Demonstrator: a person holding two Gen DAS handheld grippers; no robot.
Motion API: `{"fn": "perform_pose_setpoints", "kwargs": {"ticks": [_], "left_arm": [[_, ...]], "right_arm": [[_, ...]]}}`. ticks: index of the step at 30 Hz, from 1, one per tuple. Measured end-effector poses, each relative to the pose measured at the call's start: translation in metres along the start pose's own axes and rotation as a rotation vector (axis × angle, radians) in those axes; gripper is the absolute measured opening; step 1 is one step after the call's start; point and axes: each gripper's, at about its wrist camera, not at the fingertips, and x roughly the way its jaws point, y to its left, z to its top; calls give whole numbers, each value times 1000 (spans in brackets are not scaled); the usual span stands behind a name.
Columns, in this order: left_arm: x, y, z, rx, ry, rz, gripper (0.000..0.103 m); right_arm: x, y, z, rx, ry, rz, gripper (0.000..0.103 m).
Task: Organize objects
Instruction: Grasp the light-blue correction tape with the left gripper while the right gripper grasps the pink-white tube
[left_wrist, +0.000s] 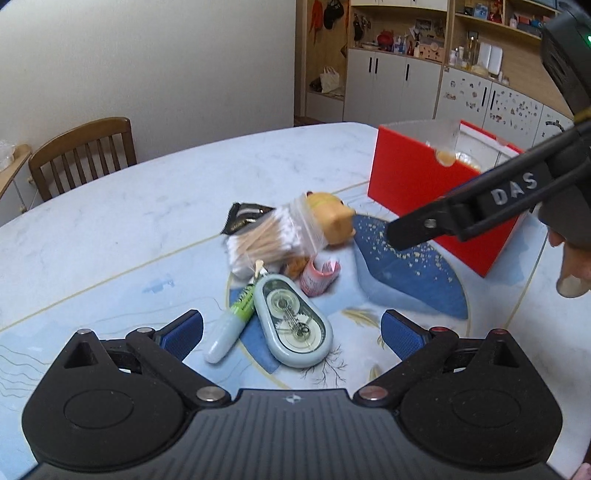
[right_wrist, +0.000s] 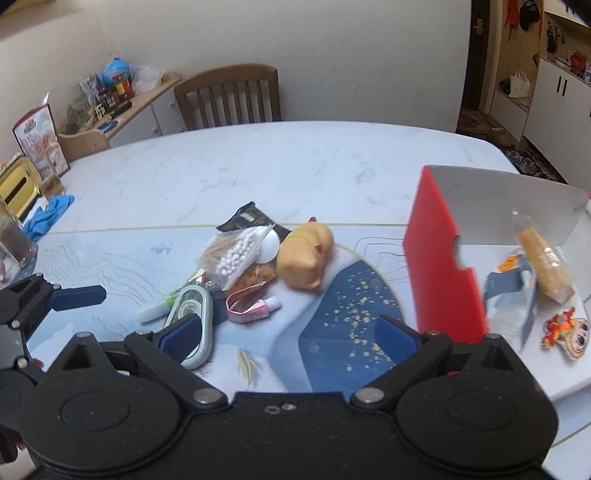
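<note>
A pile of small objects lies mid-table: a grey-green correction tape dispenser (left_wrist: 295, 325) (right_wrist: 192, 314), a green-white marker (left_wrist: 232, 325), a bag of cotton swabs (left_wrist: 266, 240) (right_wrist: 236, 254), a yellow-orange toy (left_wrist: 332, 218) (right_wrist: 304, 258), a pink tube (left_wrist: 317, 277) (right_wrist: 255, 308) and a black packet (left_wrist: 243, 216) (right_wrist: 247, 218). A red box (left_wrist: 436, 195) (right_wrist: 443, 269) stands to the right with items inside. My left gripper (left_wrist: 291, 332) is open and empty, just in front of the dispenser. My right gripper (right_wrist: 288, 336) is open and empty, between the pile and the box.
A wooden chair (left_wrist: 85, 155) (right_wrist: 229, 98) stands at the table's far side. A glass (right_wrist: 14, 240), a blue cloth (right_wrist: 48, 216) and a gold tin (right_wrist: 16, 188) sit at the table's left edge. Cabinets (left_wrist: 406, 74) line the far wall.
</note>
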Motion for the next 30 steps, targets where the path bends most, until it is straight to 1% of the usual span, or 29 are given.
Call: {"fn": "perform_pose_setpoints", "kwargs": {"ticks": [9, 12, 19, 21, 23, 26, 27, 29, 30], "left_arm": [[29, -15, -9, -5, 34, -10, 103], [36, -18, -11, -8, 34, 2, 103], [52, -20, -14, -3, 39, 36, 103], [55, -20, -14, -8, 41, 30, 103], [57, -21, -15, -4, 34, 46, 102], [61, -22, -15, -5, 33, 50, 102], [62, -22, -15, -5, 36, 54, 102], [64, -21, -15, -14, 37, 56, 101], [64, -20, -15, -22, 39, 51, 98]], "right_arm": [[37, 12, 2, -34, 64, -12, 99], [49, 15, 2, -47, 87, -13, 98], [71, 18, 5, -69, 117, -14, 92], [76, 17, 6, -64, 118, -19, 91], [81, 16, 7, -56, 126, -10, 88], [87, 18, 7, -71, 130, -6, 87], [88, 19, 7, -77, 129, -3, 86], [91, 20, 9, -80, 131, 11, 80], [93, 20, 9, -79, 133, 15, 80]]}}
